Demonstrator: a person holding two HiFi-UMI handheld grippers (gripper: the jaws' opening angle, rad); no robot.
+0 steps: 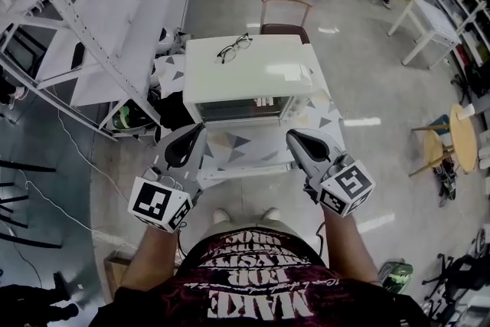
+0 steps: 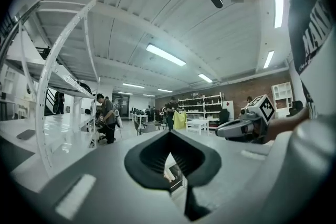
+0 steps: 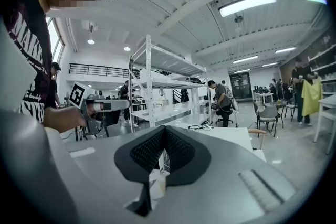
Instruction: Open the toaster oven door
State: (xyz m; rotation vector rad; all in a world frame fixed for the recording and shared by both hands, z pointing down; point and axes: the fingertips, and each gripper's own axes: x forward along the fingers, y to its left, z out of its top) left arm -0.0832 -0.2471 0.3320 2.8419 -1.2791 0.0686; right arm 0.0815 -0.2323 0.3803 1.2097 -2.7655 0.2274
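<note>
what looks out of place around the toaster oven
A pair of glasses lies on top of the toaster oven, towards its back edge. That is an odd spot on an appliance that gets hot. Nothing looks spilled or askew.

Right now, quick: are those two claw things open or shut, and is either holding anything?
Left gripper: shut, holding nothing.
Right gripper: shut, holding nothing.

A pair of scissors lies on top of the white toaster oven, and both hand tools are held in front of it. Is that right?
Not scissors: a pair of glasses lies on top of the toaster oven, as the head view shows. The left gripper and right gripper are indeed held in front of it.
</note>
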